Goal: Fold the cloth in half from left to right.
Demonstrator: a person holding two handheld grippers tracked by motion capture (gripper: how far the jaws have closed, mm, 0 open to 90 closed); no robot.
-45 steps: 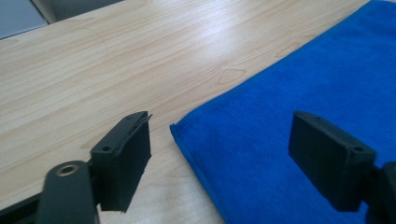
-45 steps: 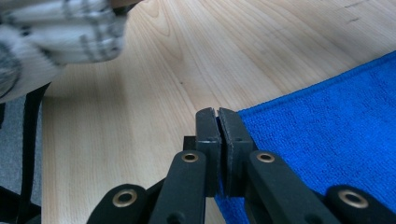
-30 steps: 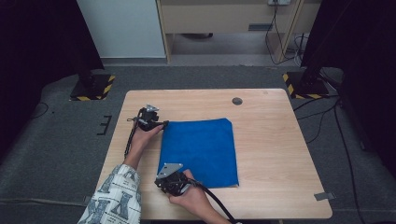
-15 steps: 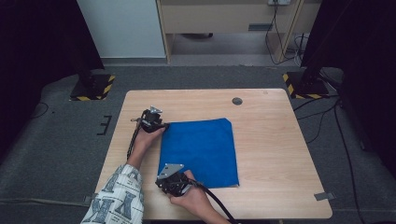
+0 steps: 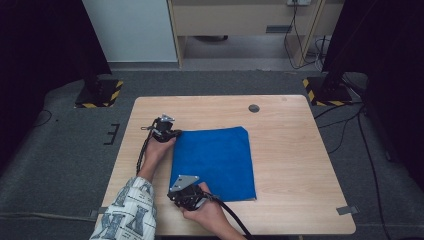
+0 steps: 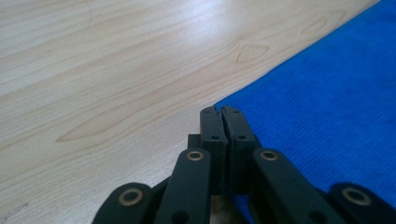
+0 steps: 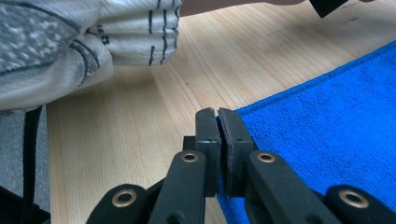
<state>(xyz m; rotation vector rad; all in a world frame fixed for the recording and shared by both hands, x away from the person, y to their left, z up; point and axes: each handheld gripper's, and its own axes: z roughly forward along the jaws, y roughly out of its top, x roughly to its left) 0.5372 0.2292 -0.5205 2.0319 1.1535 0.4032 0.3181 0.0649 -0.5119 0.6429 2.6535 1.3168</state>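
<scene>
A blue cloth [image 5: 215, 160] lies flat on the wooden table [image 5: 290, 150]. My left gripper [image 5: 174, 134] is at the cloth's far left corner. In the left gripper view its jaws [image 6: 222, 112] have just been closing and now meet on the corner of the cloth [image 6: 327, 107]. My right gripper [image 5: 175, 192] is at the near left corner. In the right gripper view its jaws [image 7: 217, 114] are pressed together with a blue edge of the cloth [image 7: 327, 112] pinched between them.
A small round grommet [image 5: 254, 108] sits in the tabletop beyond the cloth. The person's patterned sleeve [image 7: 70, 42] rests on the table left of the right gripper. Cables trail from both grippers toward the near edge. Bare wood lies to the cloth's right.
In the high view both hands stay at the cloth's left corners. The cloth lies as it did.
</scene>
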